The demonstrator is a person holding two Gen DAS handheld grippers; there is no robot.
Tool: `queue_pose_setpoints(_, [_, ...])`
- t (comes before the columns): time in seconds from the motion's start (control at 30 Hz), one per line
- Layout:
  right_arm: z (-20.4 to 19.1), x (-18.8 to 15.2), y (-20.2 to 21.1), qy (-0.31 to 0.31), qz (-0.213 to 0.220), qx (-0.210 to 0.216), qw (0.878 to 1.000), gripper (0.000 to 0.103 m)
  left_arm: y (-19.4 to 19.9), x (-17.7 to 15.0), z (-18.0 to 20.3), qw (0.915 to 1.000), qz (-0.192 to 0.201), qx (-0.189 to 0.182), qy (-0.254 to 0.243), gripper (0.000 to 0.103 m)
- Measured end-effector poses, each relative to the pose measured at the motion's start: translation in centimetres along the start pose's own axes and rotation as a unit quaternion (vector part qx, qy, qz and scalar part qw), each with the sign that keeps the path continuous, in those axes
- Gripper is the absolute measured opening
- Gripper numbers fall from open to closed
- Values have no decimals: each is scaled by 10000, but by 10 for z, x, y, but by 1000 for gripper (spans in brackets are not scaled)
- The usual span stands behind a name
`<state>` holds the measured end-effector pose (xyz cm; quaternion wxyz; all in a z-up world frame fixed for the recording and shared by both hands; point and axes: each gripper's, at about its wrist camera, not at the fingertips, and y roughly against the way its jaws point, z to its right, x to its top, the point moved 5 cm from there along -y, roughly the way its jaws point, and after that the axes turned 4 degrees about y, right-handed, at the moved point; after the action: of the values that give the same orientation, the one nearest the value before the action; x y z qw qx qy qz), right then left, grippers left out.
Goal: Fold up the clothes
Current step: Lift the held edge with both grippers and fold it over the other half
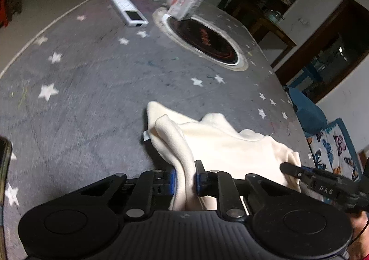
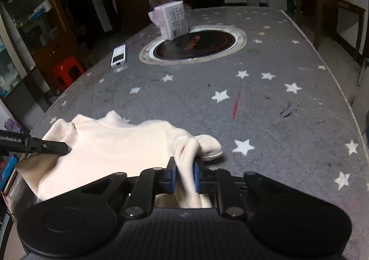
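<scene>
Left tool (image 1: 184, 178): blue pads pinched tight on a bunched fold of cream garment (image 1: 221, 142), cloth rising between the two black fingers. Small star mark on ribbed housing behind.

Right tool (image 2: 184, 178): blue pads likewise clamped on a gathered ridge of the same cream garment (image 2: 120, 144). In the left wrist view, seen from the side at lower right (image 1: 290, 168), tip buried in the cloth edge, lettering "DAS" readable on its body. In the right wrist view, the left tool's side arm marked "enRobot.AI", first letters cut off by the frame edge.

Cream garment: stretched between both tools at the near edge of the tabletop (image 2: 276, 103), rumpled, partly resting on the grey star-printed cover.

Mid tabletop: white remote control (image 2: 119, 55), lying flat, screen up.

Farther: round inset burner (image 2: 196, 45), dark glass with orange characters, too blurred to read. Wrapped white packet (image 2: 171, 20) standing on its rim, dense print illegible.

Beyond: red plastic stool (image 2: 66, 70) on the floor.
</scene>
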<state>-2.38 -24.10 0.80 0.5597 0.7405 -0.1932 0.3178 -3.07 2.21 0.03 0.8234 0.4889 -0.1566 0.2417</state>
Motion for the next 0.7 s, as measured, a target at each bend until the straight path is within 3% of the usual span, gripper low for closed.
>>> queue_pose_setpoints(0.23, [3, 14, 35, 119, 339, -164, 9992, 13, 8, 8, 33, 9991, 116, -207, -357, 15])
queue_pose_setpoints(0.7, [52, 42, 92, 161, 822, -1037, 9911, 13, -13, 20, 110, 9947, 51, -493, -904, 15])
